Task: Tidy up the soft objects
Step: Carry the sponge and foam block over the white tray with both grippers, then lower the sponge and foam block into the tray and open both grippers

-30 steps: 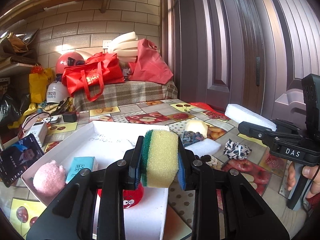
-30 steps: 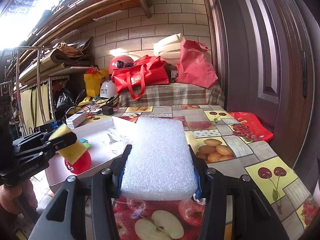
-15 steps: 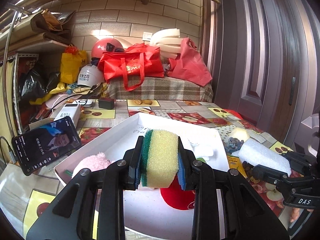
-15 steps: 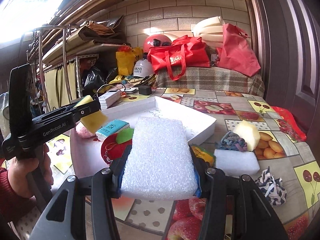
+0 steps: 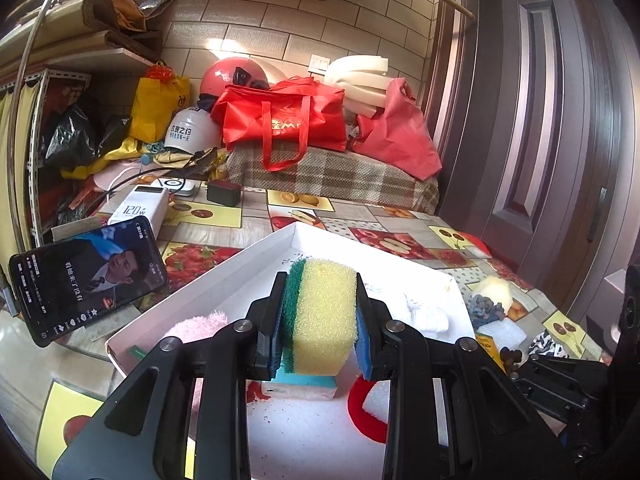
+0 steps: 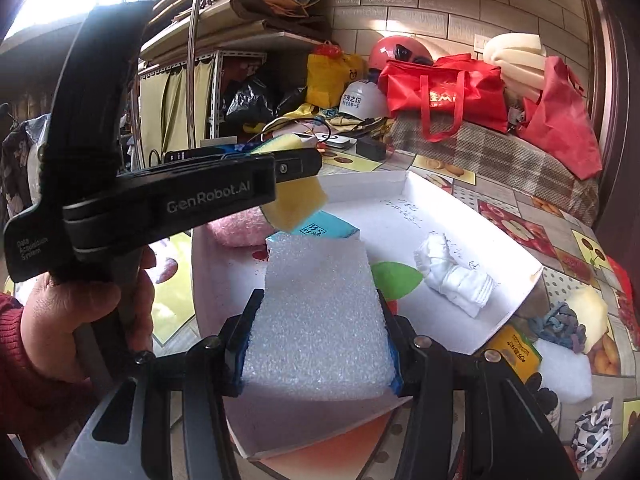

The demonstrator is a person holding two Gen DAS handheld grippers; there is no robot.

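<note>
Squeezing a soft, light sponge in the left hand-held gripper, and a squashy foam by its sides in the right hand-held gripper.

1. A phone leans upright at the table's left edge, its screen lit with a video.
2. Behind the phone, a white power bank lies on the fruit-print tablecloth, a small black box nearby.
3. Two red bags rest on a plaid-covered bench against the brick wall.
4. A red helmet and a white helmet sit beside a yellow bag.
</note>
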